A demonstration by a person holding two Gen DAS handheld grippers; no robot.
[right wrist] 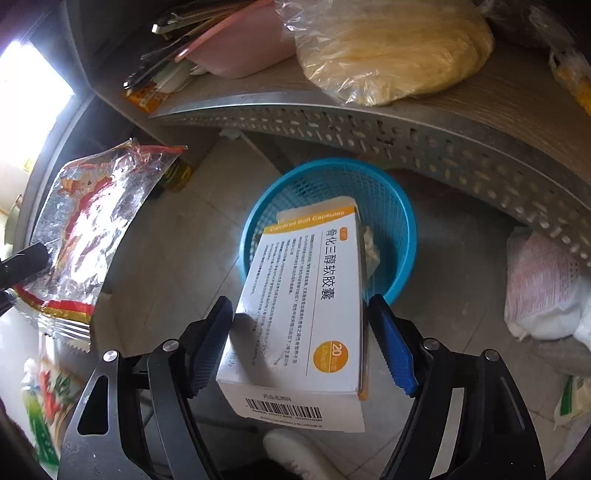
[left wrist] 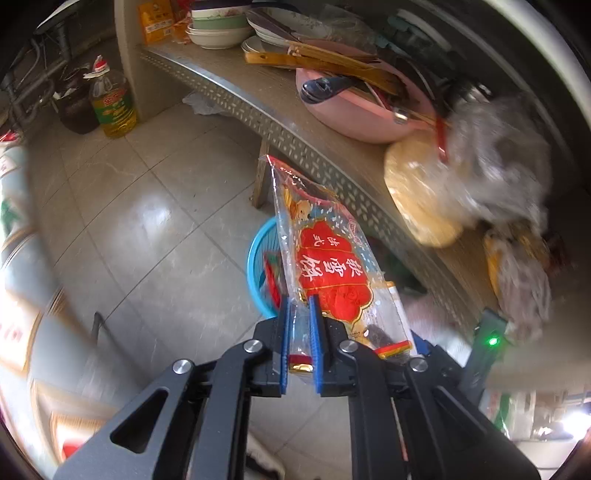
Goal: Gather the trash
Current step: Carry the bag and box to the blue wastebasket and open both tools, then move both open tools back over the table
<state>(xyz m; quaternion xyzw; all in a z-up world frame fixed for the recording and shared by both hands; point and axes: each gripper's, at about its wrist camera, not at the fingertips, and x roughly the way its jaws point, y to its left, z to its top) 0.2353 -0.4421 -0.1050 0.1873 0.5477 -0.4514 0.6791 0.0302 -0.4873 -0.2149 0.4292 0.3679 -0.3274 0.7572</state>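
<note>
My left gripper [left wrist: 298, 306] is shut on a clear snack wrapper with a red label [left wrist: 325, 258], held in the air above the floor near the blue mesh trash basket [left wrist: 256, 254]. The wrapper also shows at the left of the right wrist view [right wrist: 96, 221]. My right gripper [right wrist: 301, 310] holds a white and orange medicine box [right wrist: 310, 314] between its blue pads, tilted over the blue basket [right wrist: 391, 221]. The basket stands on the tiled floor under the table edge and holds some scraps.
A table with a perforated metal edge [right wrist: 406, 136] carries a pink basin of utensils [left wrist: 354, 110], stacked bowls [left wrist: 218, 29] and bagged flatbread [right wrist: 395, 48]. An oil bottle [left wrist: 112, 103] stands on the floor. A white sack [right wrist: 543, 291] lies right of the basket.
</note>
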